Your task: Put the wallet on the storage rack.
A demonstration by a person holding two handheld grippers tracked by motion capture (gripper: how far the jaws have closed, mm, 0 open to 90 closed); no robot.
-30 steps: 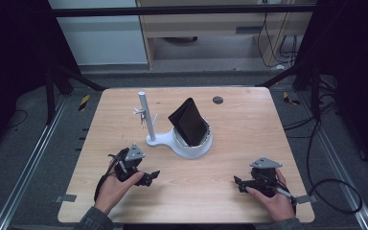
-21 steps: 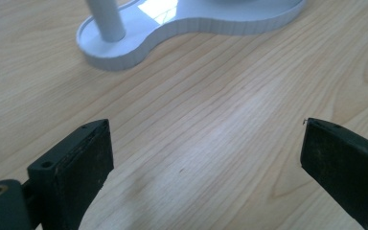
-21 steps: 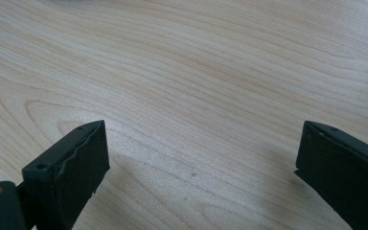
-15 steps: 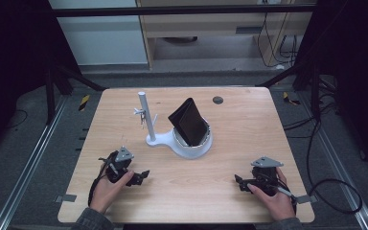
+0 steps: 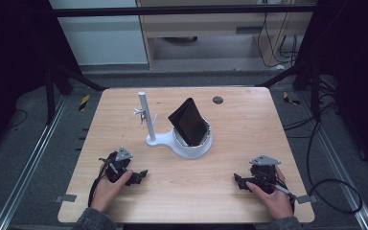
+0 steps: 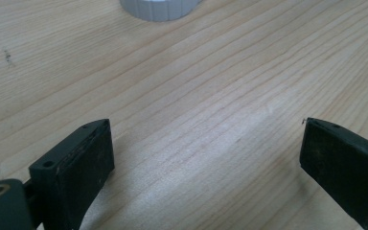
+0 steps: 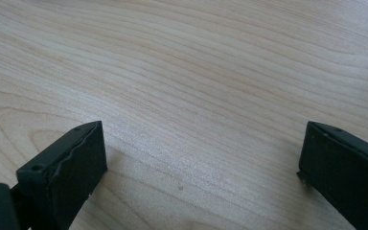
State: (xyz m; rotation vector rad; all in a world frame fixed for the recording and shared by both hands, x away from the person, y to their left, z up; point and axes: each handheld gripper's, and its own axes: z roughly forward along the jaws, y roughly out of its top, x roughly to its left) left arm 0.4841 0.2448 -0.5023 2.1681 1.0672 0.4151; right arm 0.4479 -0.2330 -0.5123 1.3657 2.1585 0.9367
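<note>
Two grippers rest low on the wooden worktop (image 5: 239,129), each in a hand: the left gripper (image 5: 136,176) at the near left, the right gripper (image 5: 239,180) at the near right, both with jaws spread wide and nothing between them. Farther off, mid-table, a black wallet (image 5: 188,122) leans tilted in a white round holder (image 5: 191,146), whose white post (image 5: 144,115) rises just to its left

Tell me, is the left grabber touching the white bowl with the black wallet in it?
Apart. In the high view, bare table lies between the left gripper and the white bowl. The left gripper view shows its jaws wide open over plain wood.
</note>
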